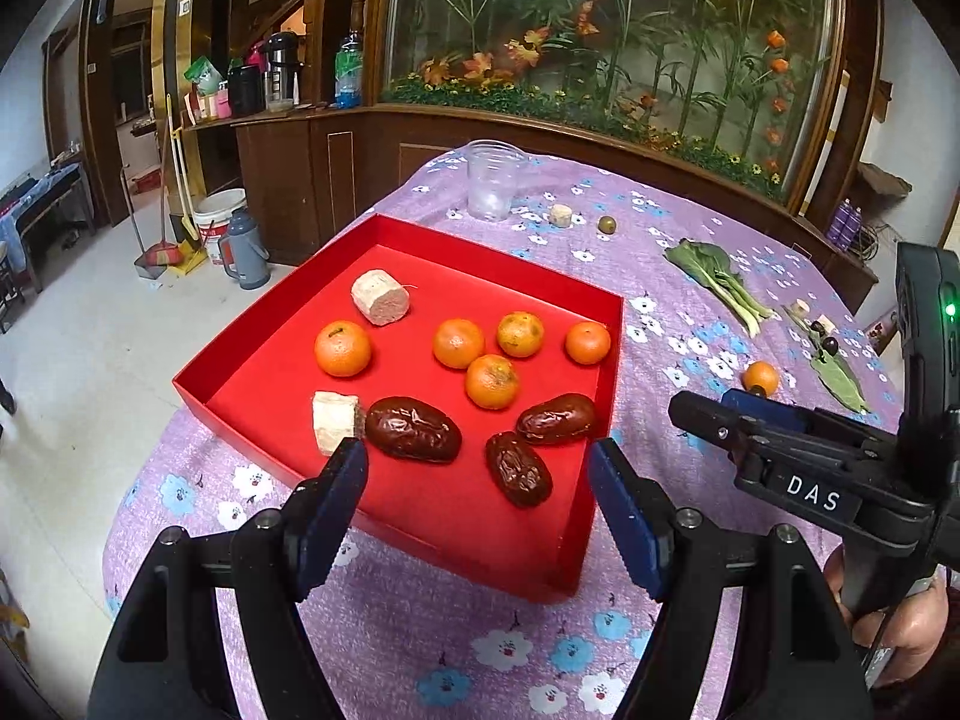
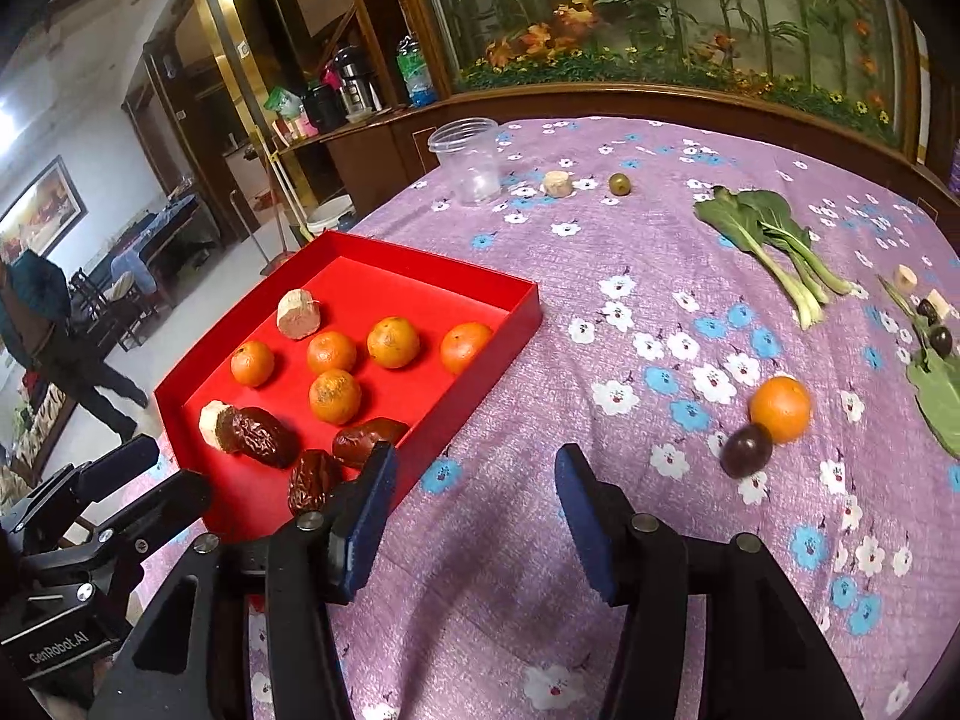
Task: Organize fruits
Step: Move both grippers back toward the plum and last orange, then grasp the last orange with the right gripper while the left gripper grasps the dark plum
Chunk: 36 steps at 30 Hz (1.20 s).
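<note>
Item: loose orange (image 2: pixel 779 408), round, no long axis to speak of. Lies on the purple flowered tablecloth (image 2: pixel 540 312), ahead of the right gripper (image 2: pixel 477 501) and off to the outer side of its right-hand finger (image 2: pixel 585 516). A dark plum (image 2: pixel 746 450) touches it on the near side, so the plum sits between the fingers and the orange.

Item: red tray (image 1: pixel 396 228). Holds five oranges, three wrinkled dates and two pale cut chunks. Lies directly ahead of the left gripper (image 1: pixel 480 474); its near corner passes under that gripper's fingertips. In the right wrist view it lies to the far side of the left-hand finger (image 2: pixel 372 504).

Item: right gripper. Fingers apart, nothing between them, only cloth beneath. Judged the nearer tool to the loose orange.

Item: left gripper. Fingers wide apart and empty, hanging over the tray's near corner. The loose orange lies well apart from it, beyond the right gripper's body.

Item: other strays, farther ahead of both grippers: small green fruit (image 2: pixel 618 183), leafy greens (image 2: pixel 774 240), clear plastic cup (image 2: pixel 468 159), dark small fruits near the right edge.

Judgement: the coming reach belongs to the right hand, swinging rightward; the plum's contact with the orange is the complication.
</note>
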{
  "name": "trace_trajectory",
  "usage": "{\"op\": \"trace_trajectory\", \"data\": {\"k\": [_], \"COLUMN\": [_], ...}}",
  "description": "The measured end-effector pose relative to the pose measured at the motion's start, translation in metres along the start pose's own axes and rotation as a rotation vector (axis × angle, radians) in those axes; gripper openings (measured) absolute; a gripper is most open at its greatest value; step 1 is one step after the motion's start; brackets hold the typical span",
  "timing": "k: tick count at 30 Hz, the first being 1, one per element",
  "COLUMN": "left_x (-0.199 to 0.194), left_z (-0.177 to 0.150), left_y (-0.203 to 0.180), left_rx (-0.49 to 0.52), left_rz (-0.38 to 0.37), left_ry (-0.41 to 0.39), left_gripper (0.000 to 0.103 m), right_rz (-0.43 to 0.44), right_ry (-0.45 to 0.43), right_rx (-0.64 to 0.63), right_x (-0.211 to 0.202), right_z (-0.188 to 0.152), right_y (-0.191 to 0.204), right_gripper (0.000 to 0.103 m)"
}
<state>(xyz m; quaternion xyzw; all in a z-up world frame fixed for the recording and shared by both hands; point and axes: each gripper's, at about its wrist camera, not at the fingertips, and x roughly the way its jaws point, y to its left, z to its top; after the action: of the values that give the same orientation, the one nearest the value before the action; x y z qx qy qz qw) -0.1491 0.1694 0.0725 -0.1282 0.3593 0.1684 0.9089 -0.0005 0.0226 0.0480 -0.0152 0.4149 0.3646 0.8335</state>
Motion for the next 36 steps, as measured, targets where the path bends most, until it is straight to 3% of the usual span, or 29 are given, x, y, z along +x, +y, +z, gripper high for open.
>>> {"op": "trace_trajectory", "data": {"k": [10, 16, 22, 29, 33, 36], "left_x": [0.0, 0.009, 0.029, 0.052, 0.061, 0.065], "left_z": [-0.002, -0.002, 0.007, 0.005, 0.001, 0.001], "left_y": [-0.033, -0.052, -0.082, -0.119, -0.131, -0.134], "left_rx": [0.052, 0.083, 0.119, 0.168, 0.203, 0.231], "left_rz": [-0.048, -0.072, -0.145, -0.214, -0.185, -0.124], "left_ry": [0.037, 0.057, 0.101, 0.148, 0.157, 0.135], "left_gripper": [0.075, 0.076, 0.076, 0.076, 0.076, 0.076], "right_rz": [-0.033, -0.107, -0.199, -0.085, -0.042, -0.031], "right_ry": [-0.035, -0.055, -0.065, -0.052, -0.036, -0.018], "right_rx": [-0.028, 0.045, 0.14, 0.262, 0.245, 0.213], "right_x": [-0.025, -0.051, -0.073, -0.055, -0.03, -0.013], "right_z": [-0.015, -0.025, -0.03, -0.016, -0.001, 0.007], "right_y": [-0.025, -0.085, -0.152, -0.184, -0.172, -0.16], "right_gripper": [0.061, 0.061, 0.06, 0.061, 0.061, 0.061]}}
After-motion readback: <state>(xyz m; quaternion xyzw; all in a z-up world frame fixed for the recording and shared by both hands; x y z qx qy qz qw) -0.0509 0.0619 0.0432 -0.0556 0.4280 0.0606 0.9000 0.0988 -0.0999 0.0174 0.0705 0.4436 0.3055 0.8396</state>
